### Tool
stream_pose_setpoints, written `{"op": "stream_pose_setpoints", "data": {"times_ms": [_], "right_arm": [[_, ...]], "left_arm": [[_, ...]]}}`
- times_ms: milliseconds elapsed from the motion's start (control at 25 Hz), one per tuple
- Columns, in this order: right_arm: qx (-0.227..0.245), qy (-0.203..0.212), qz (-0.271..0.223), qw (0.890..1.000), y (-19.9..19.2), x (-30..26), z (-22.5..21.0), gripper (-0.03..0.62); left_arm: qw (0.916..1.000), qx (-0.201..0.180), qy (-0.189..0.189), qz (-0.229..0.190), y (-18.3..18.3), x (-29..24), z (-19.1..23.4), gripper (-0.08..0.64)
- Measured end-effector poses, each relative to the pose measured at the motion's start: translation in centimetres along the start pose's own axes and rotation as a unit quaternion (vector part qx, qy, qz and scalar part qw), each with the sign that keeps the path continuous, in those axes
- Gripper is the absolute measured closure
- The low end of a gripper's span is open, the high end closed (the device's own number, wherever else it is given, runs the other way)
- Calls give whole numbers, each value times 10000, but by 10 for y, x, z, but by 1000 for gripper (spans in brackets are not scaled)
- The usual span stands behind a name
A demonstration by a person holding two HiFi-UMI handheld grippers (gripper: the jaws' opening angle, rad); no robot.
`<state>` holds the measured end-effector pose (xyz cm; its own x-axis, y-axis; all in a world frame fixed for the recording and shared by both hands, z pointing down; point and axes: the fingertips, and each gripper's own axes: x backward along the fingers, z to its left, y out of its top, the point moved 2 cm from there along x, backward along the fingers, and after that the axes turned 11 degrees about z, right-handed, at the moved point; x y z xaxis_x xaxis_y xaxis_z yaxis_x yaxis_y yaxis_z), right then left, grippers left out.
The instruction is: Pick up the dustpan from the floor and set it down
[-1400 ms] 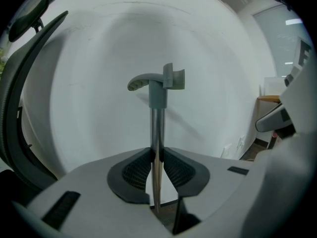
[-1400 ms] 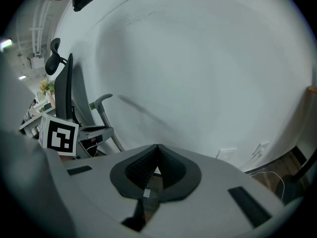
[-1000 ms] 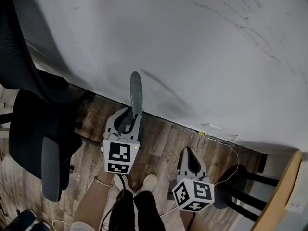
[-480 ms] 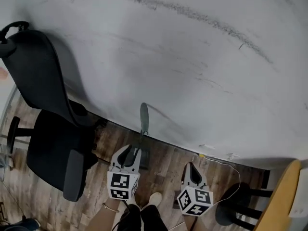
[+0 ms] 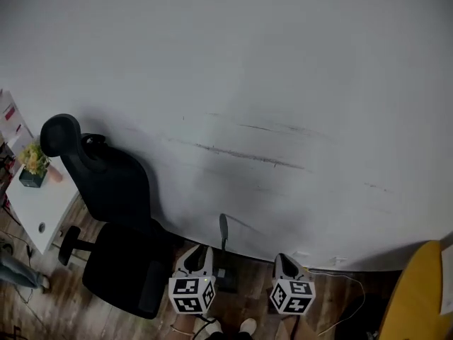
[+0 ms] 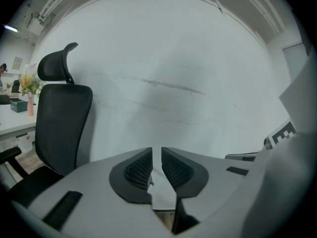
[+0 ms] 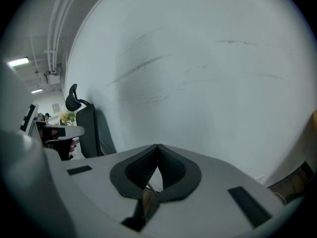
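Grey dustpan [image 5: 224, 234] upright by wall [image 5: 248, 83]; only head view shows it.

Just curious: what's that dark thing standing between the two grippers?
The dustpan, on the floor with its handle upright; the head view shows it.

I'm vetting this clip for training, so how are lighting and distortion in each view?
Head view: dim, floor murky around the dustpan. Left gripper view: fisheye bowing, black corners, office chair sharp. Right gripper view: evenly lit wall, ceiling light bright far left.
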<state>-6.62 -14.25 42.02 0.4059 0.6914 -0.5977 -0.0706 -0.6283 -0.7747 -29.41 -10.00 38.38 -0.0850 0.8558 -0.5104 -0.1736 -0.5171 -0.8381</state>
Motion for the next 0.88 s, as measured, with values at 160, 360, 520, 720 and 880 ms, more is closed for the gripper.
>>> {"op": "stream_pose_setpoints", "data": {"times_ms": [160,360,520,720,880], "right_arm": [[71,230,-177,9996,37,27,9,560],[119,258,-382,9989,69,45,15,560],[221,260,-341,9988,71,47,20,560],[560,105,-270,9980,75,50,25,560],[509,62,-337,9981,81,53,25,560]], "left_arm": [[9998,-71,25,-202,38,30,-12,532],[9984,-328,139,-431,59,48,-22,543],[9983,-387,193,-392,62,48,-25,543],[9982,-407,165,-407,68,44,-24,543],[9987,-315,160,-356,66,41,-18,543]]}}
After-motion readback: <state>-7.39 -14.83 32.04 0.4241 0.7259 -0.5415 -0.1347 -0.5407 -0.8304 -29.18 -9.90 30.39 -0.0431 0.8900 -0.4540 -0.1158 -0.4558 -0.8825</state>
